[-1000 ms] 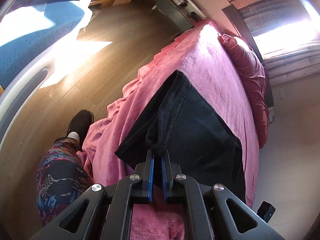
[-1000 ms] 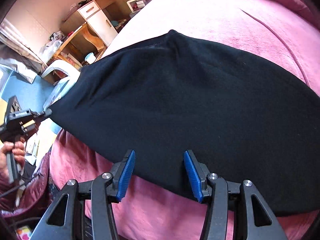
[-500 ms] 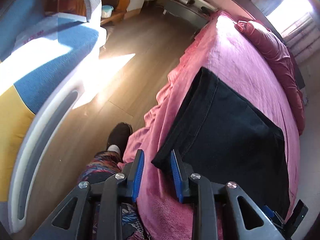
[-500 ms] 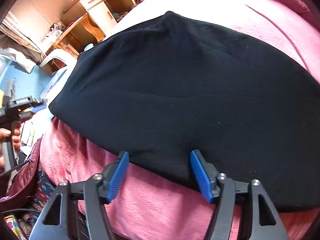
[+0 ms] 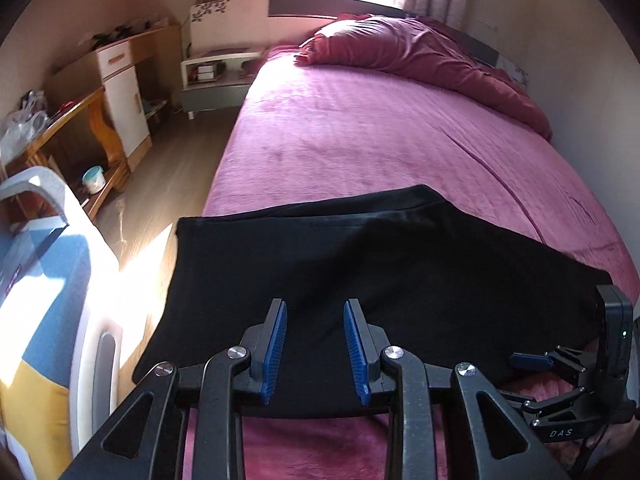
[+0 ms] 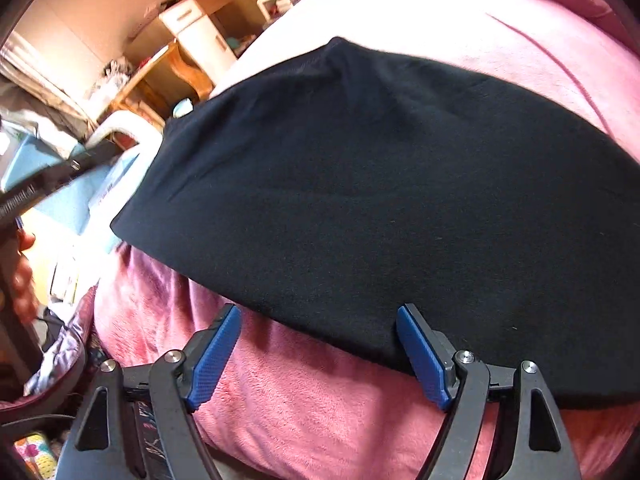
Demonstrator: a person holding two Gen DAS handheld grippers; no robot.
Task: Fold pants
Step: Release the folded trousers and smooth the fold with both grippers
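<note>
I see the bed [image 5: 360, 128] under a pink fleece blanket [image 5: 400, 152]. The folded black pants [image 5: 360, 264] lie flat near its 6 o'clock edge, their 9 o'clock end overhanging the bedside. A crumpled maroon duvet [image 5: 420, 52] lies heaped at the bed's 12 o'clock end.

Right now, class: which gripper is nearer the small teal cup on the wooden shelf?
Left. The left gripper hangs over the folded black pants nearer the cup; the right gripper sits farther along the near edge.
</note>
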